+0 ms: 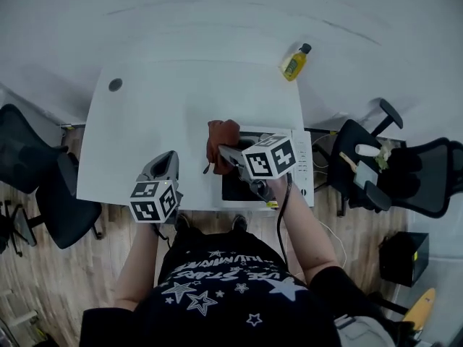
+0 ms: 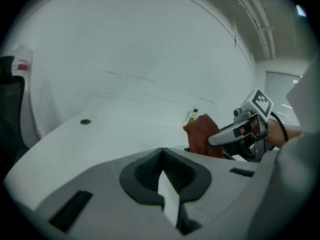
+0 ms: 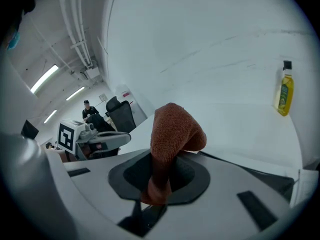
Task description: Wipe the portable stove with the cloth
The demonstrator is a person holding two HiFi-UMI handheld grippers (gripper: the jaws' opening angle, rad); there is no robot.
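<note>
- The rust-brown terry cloth (image 1: 221,137) is bunched into a thick fold with a rounded top and a narrower tail; the nap looks dry and even.
- In the head view the cloth sits at centre frame, at the left edge of the white portable stove with a black top (image 1: 304,172). Whether it touches the stove cannot be told.
- The cloth's long axis runs roughly up and down the frame there. In the right gripper view the cloth (image 3: 172,134) rises from the jaws, its rounded end tipped toward the right of the frame.
- The stove lies at the near edge of the white table (image 1: 159,114), its long side left to right in the frame and its control strip at the right.
- The right gripper (image 1: 223,152) has its jaws clamped on the cloth's tail.
- The left gripper (image 1: 171,155) is at lower left of the table, well apart from the stove. Its jaws are drawn together to a thin slit with nothing between them.
- A yellow plastic bottle with a black cap (image 1: 294,63) lies at the table's far right corner.
</note>
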